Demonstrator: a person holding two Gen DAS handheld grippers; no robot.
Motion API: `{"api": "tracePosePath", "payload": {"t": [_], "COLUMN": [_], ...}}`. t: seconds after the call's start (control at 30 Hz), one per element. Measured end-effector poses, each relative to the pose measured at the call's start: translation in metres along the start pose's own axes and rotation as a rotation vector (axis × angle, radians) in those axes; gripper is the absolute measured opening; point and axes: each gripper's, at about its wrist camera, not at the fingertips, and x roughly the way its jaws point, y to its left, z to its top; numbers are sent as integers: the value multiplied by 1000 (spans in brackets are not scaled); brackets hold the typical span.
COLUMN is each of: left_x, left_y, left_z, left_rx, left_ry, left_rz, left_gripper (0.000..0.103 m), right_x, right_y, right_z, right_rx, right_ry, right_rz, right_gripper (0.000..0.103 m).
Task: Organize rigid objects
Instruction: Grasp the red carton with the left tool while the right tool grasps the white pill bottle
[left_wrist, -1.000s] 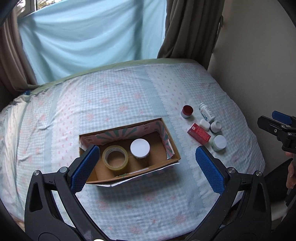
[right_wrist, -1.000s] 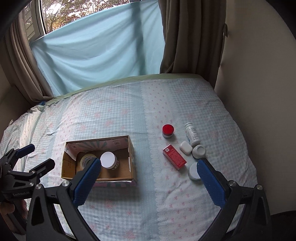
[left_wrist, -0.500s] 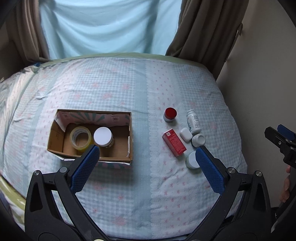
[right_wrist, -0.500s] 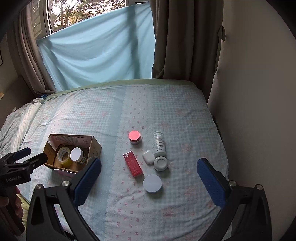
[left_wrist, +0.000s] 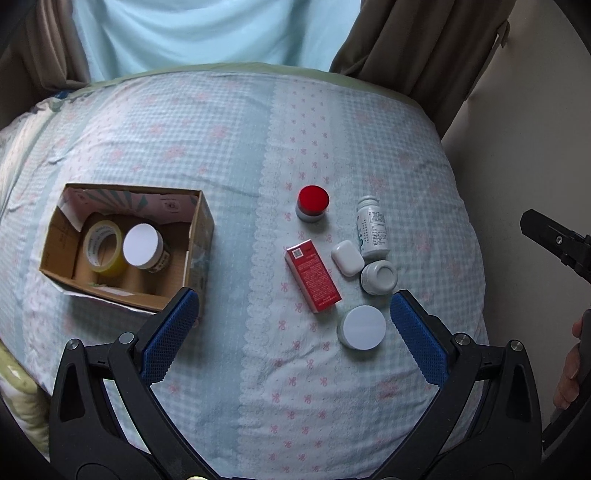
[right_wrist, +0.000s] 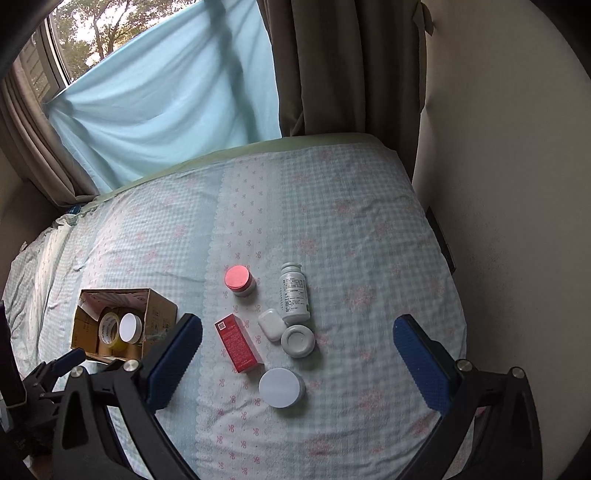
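Cluster of loose items now sits ahead of both tongs: over the last second the left tongs (left_wrist: 293, 328) and right tongs (right_wrist: 297, 356) have swung from the open brown cardboard box (left_wrist: 199, 236) toward them, both pairs spread wide and empty above the checked bed (left_wrist: 221, 147). Yellow tape roll (left_wrist: 101, 245) and white-lidded jar (left_wrist: 144, 247) already lie boxed. Red carton (left_wrist: 312, 275), red-capped jar (left_wrist: 312, 203), white pill bottle (left_wrist: 373, 230), small white case (left_wrist: 347, 257), grey-white upturned tub (left_wrist: 379, 277) and round white-lidded tub (left_wrist: 362, 326) remain out, so a pick probably follows.

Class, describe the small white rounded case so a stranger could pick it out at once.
On the checked bedspread, right of the cardboard box, lies a cluster of containers. In its middle, between the red carton and the lying white bottle, sits the white case: a smooth pebble shape, unlabelled, with no round lid.
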Motion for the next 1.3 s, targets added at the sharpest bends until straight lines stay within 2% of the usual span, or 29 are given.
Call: {"api": "tracePosePath", "payload": {"t": [0.1,0.33,0.57,0.67,0.73,0.87,1.0,1.13,1.17,1.3], "left_x": [35,120,199,223,238,260,270,275,275,278], "left_y": [-7,-5,-2,-2,-3,-6,-8,-10,-10,-7], "left_z": [1,2,2,1,-2,-8,-11,-13,-12,-9], "left_rx": [-30,-168,-250,-275,-299,-344,-374,-395,-403,-422], "left_ry": [46,148,214,241,271,333,359,406,411,438], "left_rz": [5,2,40,57,59,63,69,53,50,46], "left_gripper": [103,103,103,102,95,88,77,74,71,52], "right_x": [29,108,198,231,249,278,300,314,317,327], "right_y": [-5,-10,-13,-10,-9,-4,3,12,15,22], "right_z": [11,31,29,24,21,16,14,14,15,17], "right_rx": [4,-23,-37,-56,-65,-89,-123,-166,-181,-188], "right_ry": [35,127,230,283,310,370,432,479,489,520], "right_rz": [10,28,55,58,54,20,-13,-38,-48,-45], "right_gripper": [103,103,103,99,98,98,85,80,74,56]}}
